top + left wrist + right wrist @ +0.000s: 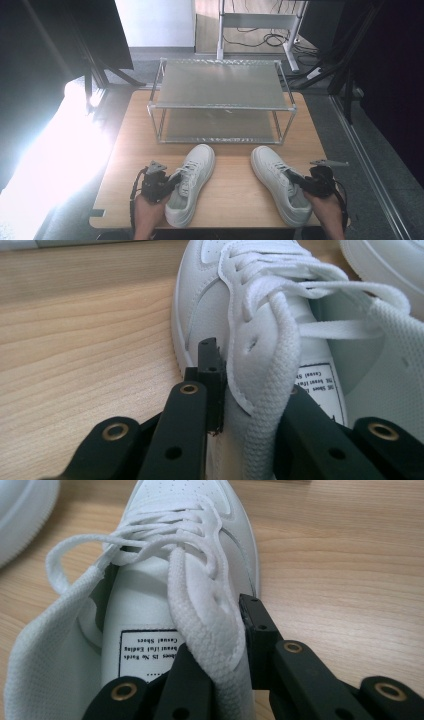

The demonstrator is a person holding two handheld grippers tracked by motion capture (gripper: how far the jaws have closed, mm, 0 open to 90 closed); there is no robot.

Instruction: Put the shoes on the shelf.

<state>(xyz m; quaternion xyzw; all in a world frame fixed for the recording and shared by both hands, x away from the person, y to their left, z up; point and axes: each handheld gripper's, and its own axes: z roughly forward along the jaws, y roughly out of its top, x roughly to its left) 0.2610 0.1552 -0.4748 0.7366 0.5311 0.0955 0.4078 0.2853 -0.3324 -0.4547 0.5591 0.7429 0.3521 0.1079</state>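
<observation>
Left gripper (175,178): we record it pinching the side wall of the left sneaker (191,181) at the collar, one jaw outside the upper, the other inside the opening; the gripper's own view (250,410) shows a thick white lace (277,390) draped between the jaws.

Right gripper (296,180): we record it clamped likewise on the collar wall of the right sneaker (277,181), one jaw inside, one outside, with a lace (200,615) across the grip (220,655). A printed label (149,652) lies on the tongue beside the inner jaw.

Both sneakers: white, upright on their soles on the wooden tabletop (235,192), toes pointing away from the person, well apart from each other, heels near the front edge.

Beyond the toes: a two-tier metal rack (220,100) stands on the far half of the tabletop, near but not touching the shoes.
</observation>
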